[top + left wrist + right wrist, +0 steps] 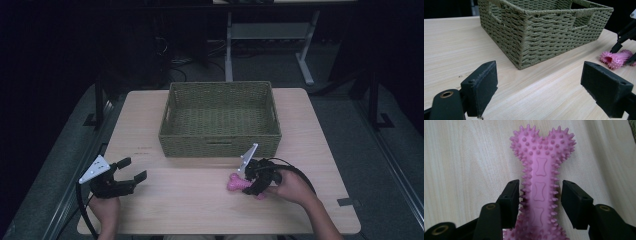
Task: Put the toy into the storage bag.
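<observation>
A pink spiky bone-shaped toy [235, 183] lies flat on the light wooden table [190, 210], just in front of the basket's right end. My right gripper [245, 184] is lowered over it. In the right gripper view its two black jaws straddle the toy's [540, 170] shaft: one jaw touches the spikes, the other stands a sliver off them. My left gripper [134, 169] hovers near the table's front left, jaws wide apart and empty. The left gripper view has this gripper [539, 85] facing the basket's corner, with the toy [615, 58] off to the right.
A green woven basket [220, 140] with side handles stands empty at the table's back middle; its corner [544, 32] is close ahead of my left gripper. Bare wood lies between the two grippers. Table legs and cables stand on the dark floor behind.
</observation>
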Motion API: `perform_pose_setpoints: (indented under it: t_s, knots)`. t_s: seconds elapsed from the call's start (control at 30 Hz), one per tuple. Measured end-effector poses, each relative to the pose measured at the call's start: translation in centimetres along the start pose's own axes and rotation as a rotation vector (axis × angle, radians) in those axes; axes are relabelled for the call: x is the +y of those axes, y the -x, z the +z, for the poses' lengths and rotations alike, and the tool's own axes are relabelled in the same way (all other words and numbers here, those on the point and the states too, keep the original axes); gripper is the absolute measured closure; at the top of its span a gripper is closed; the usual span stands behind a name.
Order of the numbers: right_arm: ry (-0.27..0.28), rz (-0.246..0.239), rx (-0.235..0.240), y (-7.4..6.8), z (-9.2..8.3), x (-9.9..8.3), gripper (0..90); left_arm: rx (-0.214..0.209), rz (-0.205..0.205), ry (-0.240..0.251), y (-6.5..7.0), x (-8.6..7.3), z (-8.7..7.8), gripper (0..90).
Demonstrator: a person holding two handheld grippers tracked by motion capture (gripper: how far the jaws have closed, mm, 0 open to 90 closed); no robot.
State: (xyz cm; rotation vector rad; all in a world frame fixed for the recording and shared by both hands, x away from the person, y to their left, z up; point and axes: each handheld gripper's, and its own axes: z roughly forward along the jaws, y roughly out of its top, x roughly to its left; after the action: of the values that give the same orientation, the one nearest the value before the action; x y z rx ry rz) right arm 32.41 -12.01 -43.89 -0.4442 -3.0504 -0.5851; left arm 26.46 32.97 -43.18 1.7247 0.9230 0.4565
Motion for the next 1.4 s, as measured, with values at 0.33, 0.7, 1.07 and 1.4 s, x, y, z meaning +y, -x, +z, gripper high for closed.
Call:
perform_pose_setpoints:
  t_s: [0.33,0.7,1.07,1.4]
  knots:
    - [-0.008,-0.025,0.0,-0.2,0.3,0.3,55.8,0.005,-0.001,0.003,-0.2,0.0,-0.1,13.5]
    - [0.002,-0.031,0.045,0.5,-0.6,1.0,57.8,0.005,-0.006,0.008,-0.2,0.1,0.0,13.5]
    - [0.076,-0.058,0.121,1.7,-3.0,2.5,57.8,0.006,-0.013,0.014,-0.4,0.0,0.0,13.5]
    - [0.123,-0.086,0.138,2.6,-6.2,4.5,57.8,0.005,-0.017,0.017,-0.4,0.0,0.0,13.5]
